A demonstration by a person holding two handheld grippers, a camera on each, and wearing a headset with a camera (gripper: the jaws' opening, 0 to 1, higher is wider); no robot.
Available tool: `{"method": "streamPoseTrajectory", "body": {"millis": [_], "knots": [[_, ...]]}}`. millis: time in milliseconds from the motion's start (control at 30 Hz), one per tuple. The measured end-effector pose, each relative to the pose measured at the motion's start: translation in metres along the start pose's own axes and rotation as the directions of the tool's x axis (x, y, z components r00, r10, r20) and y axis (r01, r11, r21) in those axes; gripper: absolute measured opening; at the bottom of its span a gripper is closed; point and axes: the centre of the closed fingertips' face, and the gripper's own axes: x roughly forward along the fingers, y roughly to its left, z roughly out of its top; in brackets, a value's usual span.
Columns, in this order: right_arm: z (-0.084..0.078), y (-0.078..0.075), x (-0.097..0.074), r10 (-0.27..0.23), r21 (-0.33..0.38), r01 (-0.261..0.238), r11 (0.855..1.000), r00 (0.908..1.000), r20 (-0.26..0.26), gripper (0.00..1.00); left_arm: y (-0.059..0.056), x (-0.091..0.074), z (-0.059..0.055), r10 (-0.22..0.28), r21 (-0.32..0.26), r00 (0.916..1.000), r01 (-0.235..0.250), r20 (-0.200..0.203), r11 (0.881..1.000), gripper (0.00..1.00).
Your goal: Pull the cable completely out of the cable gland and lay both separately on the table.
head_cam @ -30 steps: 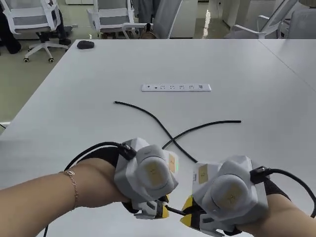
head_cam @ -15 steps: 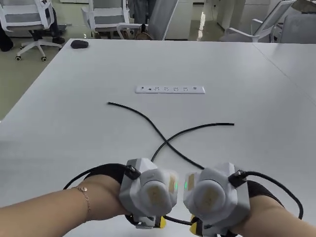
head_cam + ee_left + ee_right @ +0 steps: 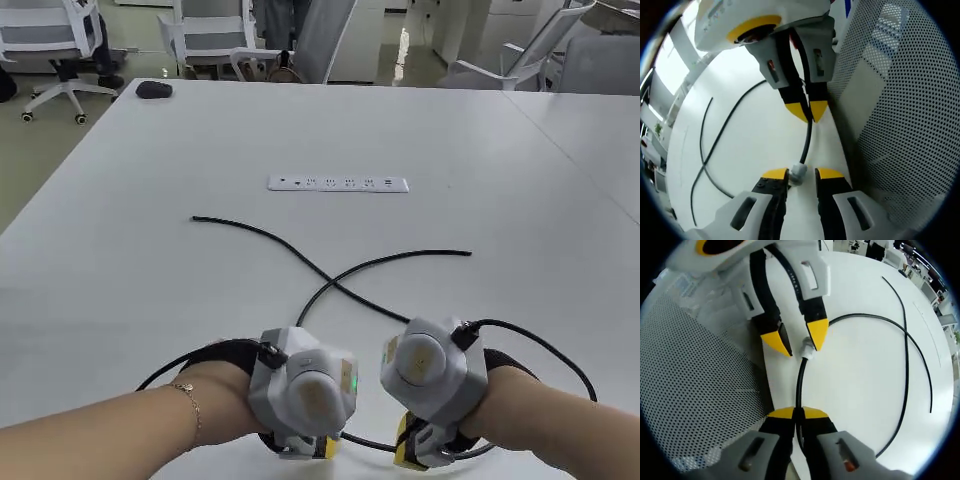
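A black cable (image 3: 799, 380) runs from my right gripper (image 3: 795, 413), which is shut on it, up to a small grey cable gland (image 3: 807, 349) at its end. My left gripper (image 3: 801, 174) has its jaws closed in around the gland (image 3: 799, 171), with the cable (image 3: 807, 137) leading away to the right gripper (image 3: 807, 111). In the head view, the left gripper (image 3: 322, 448) and right gripper (image 3: 408, 455) face each other at the table's front edge, with a short stretch of cable (image 3: 365, 444) between them.
Two long black cable runs cross mid-table (image 3: 335, 283). Beyond them lies a white power strip (image 3: 338, 184), and a dark mouse (image 3: 153, 89) sits at the far left corner. Office chairs (image 3: 215, 35) stand behind the table. A perforated mesh surface (image 3: 900, 125) is close by the front edge.
The head camera has tilted, so the table looks shifted. Both grippers stay at the front edge with the same holds. The cable stretch between them looks a little longer.
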Motion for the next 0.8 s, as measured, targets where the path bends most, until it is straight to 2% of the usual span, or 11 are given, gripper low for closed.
{"method": "streamPoseTrajectory", "body": {"millis": [100, 167, 267, 333, 400, 567, 600, 633, 733, 800], "knots": [[-0.003, -0.003, 0.001, -0.012, -0.001, 0.012, 1.000, 0.9999, -0.008, 0.03, 0.009, -0.006, -0.002, 0.021, 0.014, 0.9997, -0.021, 0.011, 1.000, 0.32], [-0.004, -0.003, 0.001, -0.013, 0.002, 0.013, 1.000, 0.9999, -0.010, 0.03, 0.014, -0.005, -0.005, 0.017, 0.015, 0.9998, -0.017, 0.005, 1.000, 0.36], [-0.006, -0.002, 0.002, -0.009, 0.003, 0.009, 1.000, 0.9996, -0.029, 0.03, 0.017, -0.001, -0.007, 0.005, 0.058, 1.0000, -0.004, -0.008, 0.998, 0.36], [-0.006, -0.001, 0.003, -0.008, -0.001, 0.008, 1.000, 0.9996, -0.029, 0.03, 0.020, 0.004, -0.008, 0.003, 0.060, 0.9999, -0.002, -0.011, 0.998, 0.31], [-0.006, 0.000, 0.003, -0.007, 0.010, 0.007, 1.000, 0.9995, -0.031, 0.03, 0.018, 0.007, -0.008, -0.024, 0.043, 0.9996, 0.025, -0.014, 0.999, 0.28], [-0.008, 0.002, 0.003, -0.003, 0.016, 0.004, 1.000, 0.9993, -0.038, 0.03, 0.010, 0.016, -0.006, -0.091, 0.051, 0.9958, 0.091, -0.005, 0.995, 0.30], [-0.008, 0.002, 0.002, -0.001, 0.018, 0.001, 1.000, 0.9992, -0.039, 0.03, 0.007, 0.016, 0.000, -0.114, 0.025, 0.9930, 0.113, 0.031, 0.993, 0.28], [-0.008, 0.003, 0.002, 0.003, 0.021, -0.002, 1.000, 0.9993, -0.038, 0.03, 0.009, 0.017, -0.001, -0.115, 0.010, 0.9929, 0.115, 0.030, 0.993, 0.28], [-0.007, 0.003, 0.001, 0.005, 0.037, -0.004, 0.999, 0.9996, -0.027, 0.03, 0.002, 0.017, 0.002, -0.168, -0.003, 0.9840, 0.168, 0.060, 0.986, 0.21], [-0.004, 0.004, 0.000, 0.017, 0.068, -0.017, 0.998, 0.9999, 0.003, 0.03, 0.002, 0.016, 0.001, -0.172, -0.011, 0.9828, 0.173, 0.067, 0.985, 0.18]]}}
